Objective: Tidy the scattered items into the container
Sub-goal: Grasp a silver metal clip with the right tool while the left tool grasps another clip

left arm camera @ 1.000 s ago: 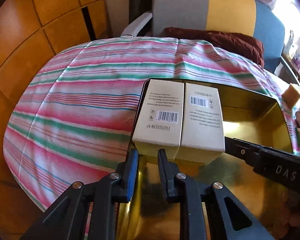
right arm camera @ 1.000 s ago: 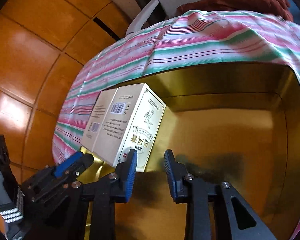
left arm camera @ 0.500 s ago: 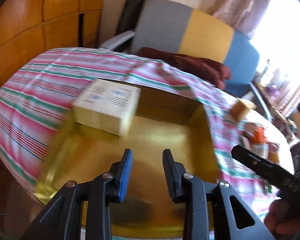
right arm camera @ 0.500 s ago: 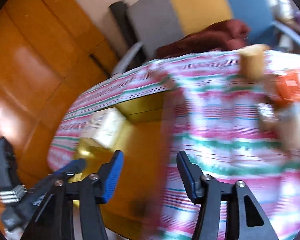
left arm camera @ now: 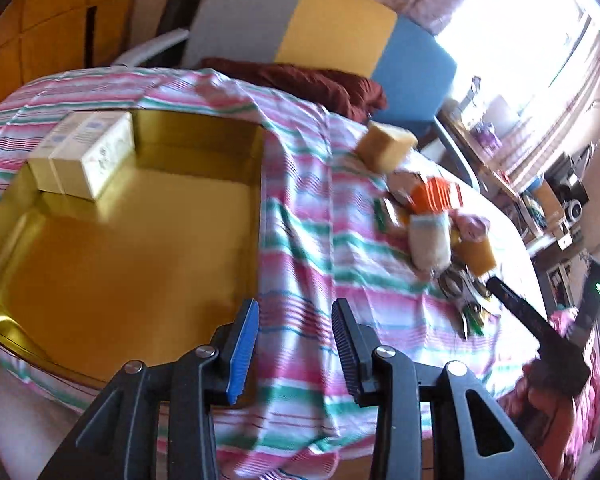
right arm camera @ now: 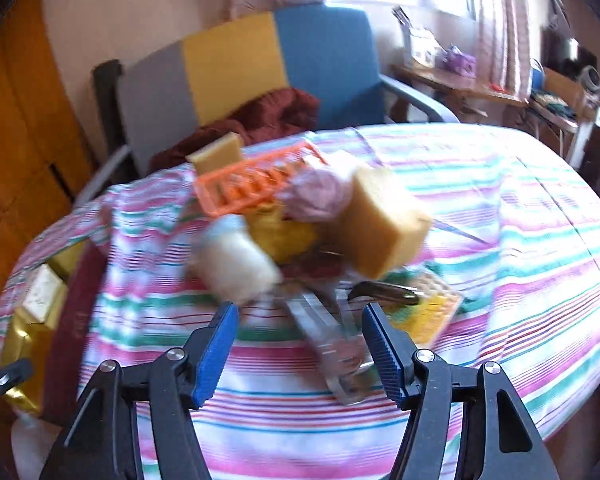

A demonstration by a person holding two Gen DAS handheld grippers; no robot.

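Clutter (right arm camera: pixel 300 220) is heaped mid-surface, well right of the gold tin (left arm camera: pixel 256 208), which sits at the surface's left edge with two pale boxes (left arm camera: pixel 84 160) already in its far corner. Your right tongs (right arm camera: pixel 300 344) are spread wide and empty, hovering just short of the heap over a clear flat piece (right arm camera: pixel 332 344); your left tongs (left arm camera: pixel 294 340) are parted and empty beside the tin's right wall.

Watch the heap: a sponge (right arm camera: pixel 380 220), a white roll (right arm camera: pixel 236 264), an orange rack (right arm camera: pixel 252 184) and a pink bundle (right arm camera: pixel 320 192) lean on one another, so pulling one will likely topple the rest, and the roll looks apt to run off the edge. The striped cloth (left arm camera: pixel 300 240) drapes over the tin's rim; a snagged tip could drag it and shift everything. The view is blurred, so judge your closing carefully.

The clear piece lies flat, its long axis running from near your right tong tip away up-left under the heap, roughly along your reach. It looks thin and slick; turn your wrist to close across its width, or it may skid out. A dark curved tool (right arm camera: pixel 384 292) lies crosswise just beyond it.
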